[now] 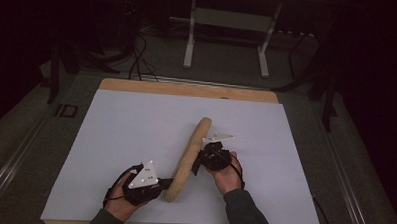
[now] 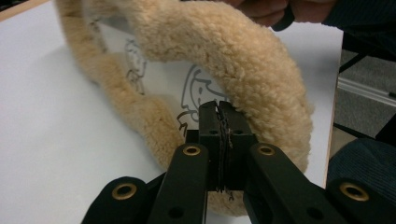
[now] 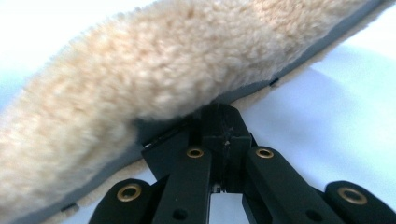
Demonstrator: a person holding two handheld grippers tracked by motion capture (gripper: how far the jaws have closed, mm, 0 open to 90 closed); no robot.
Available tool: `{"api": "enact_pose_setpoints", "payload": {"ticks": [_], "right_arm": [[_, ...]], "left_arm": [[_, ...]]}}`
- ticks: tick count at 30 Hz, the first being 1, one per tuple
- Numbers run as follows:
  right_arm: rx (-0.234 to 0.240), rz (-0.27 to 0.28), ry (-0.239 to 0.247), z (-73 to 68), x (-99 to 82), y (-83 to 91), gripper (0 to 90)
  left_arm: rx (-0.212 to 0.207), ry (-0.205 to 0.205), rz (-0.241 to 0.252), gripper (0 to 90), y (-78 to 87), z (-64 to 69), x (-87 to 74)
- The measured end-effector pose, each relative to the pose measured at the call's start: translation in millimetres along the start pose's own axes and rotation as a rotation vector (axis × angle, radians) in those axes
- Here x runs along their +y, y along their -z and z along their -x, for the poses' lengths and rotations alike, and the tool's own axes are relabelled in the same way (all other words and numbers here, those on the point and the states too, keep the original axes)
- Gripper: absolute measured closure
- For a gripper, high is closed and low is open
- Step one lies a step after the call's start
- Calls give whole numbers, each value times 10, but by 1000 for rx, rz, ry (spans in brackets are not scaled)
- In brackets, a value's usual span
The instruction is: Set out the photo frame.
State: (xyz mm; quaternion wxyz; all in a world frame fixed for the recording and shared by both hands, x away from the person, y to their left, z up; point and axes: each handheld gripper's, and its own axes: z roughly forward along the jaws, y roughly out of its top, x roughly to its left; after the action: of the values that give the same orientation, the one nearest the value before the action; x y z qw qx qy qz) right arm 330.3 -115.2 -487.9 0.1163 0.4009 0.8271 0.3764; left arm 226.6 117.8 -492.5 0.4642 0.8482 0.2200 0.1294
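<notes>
A tan fleece ring cover [image 1: 190,151] stands on edge on the white sheet [image 1: 130,134], running from the middle toward the near edge. My left gripper [image 1: 168,183] holds its near end. In the left gripper view the jaws [image 2: 218,112] are pinched together on the ring's inner rim, and the fluffy loop [image 2: 243,60] curves around them, showing a white lining with printed drawings. My right gripper [image 1: 197,161] meets the ring's right side at mid-length. There its jaws [image 3: 219,114] are closed on the grey edge under the fleece [image 3: 154,79].
The white sheet covers a wooden tabletop [image 1: 187,89]. Beyond the table's far edge stand white desk legs [image 1: 227,23] and cables [image 1: 138,60] on a dark floor. A person's hands and sleeves enter from the bottom.
</notes>
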Motion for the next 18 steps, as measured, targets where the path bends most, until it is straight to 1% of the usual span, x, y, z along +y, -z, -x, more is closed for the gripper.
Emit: {"api": "enact_pose_setpoints", "payload": {"ticks": [3,5,6,7,9,14,18], "right_arm": [[0,3,8,-13,23,14,900],[2,7,10,-16,33,24,900],[2,7,10,-16,33,24,900],[1,8,9,-21,40,31,900],[4,11,14,-34,61,47,900],[2,8,24,-49,86,45,900],[9,3,28,-66,104,38,900]], "left_arm": [[-5,-2,-10,891,-61,17,21],[-1,-4,-19,893,-113,32,37],[-1,-4,-19,894,-113,32,37],[-3,-6,-24,894,-160,45,53],[-13,2,-15,896,-198,54,66],[-26,3,-10,895,-277,77,115],[-26,5,-3,896,-325,90,138]]}}
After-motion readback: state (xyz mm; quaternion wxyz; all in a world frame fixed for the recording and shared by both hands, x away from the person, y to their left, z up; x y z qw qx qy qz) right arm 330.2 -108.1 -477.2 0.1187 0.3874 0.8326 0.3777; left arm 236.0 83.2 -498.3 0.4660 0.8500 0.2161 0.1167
